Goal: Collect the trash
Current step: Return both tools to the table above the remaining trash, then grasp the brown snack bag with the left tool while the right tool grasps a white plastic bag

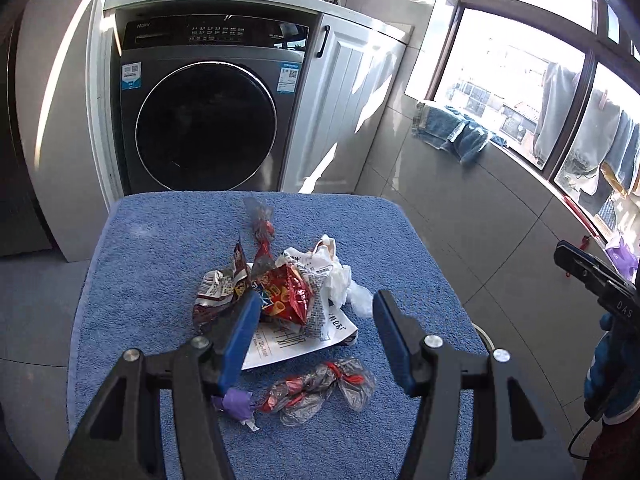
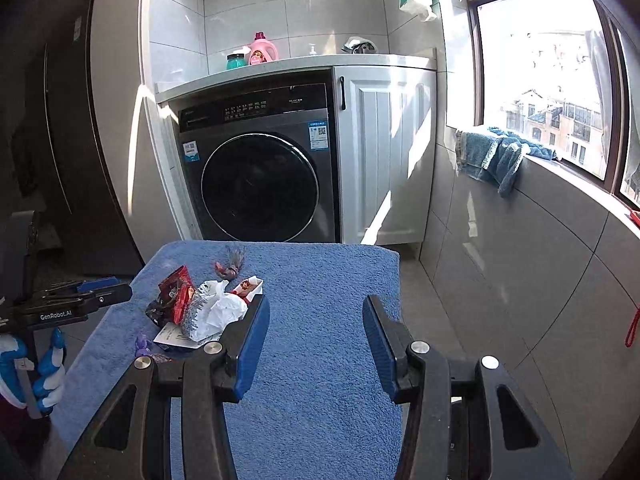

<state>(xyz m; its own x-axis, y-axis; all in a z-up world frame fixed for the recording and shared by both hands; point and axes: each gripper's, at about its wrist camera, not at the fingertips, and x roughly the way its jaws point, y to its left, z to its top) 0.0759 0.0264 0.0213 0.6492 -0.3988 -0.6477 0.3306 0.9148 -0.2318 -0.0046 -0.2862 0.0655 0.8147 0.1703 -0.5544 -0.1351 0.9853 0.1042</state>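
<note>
Both grippers, left (image 1: 314,320) and right (image 2: 316,332), hang with fingers apart, holding nothing. The trash pile (image 1: 280,296) sits mid-towel (image 1: 160,240), well inside its edges; the right half lies bare.

— Foreground?
— My left gripper (image 1: 314,312), fingers (image 1: 240,332) spread wide, hovers over a red snack wrapper (image 1: 286,294) and white tissue (image 1: 340,276) on the blue-towelled bench (image 1: 160,248).
— Background?
— A washing machine (image 1: 208,120); my right gripper (image 1: 588,272) at the frame's edge.

Red snack bag (image 1: 286,294) and white tissue (image 1: 340,280) on blue towel (image 1: 160,248); dark grey washer (image 1: 208,120).
</note>
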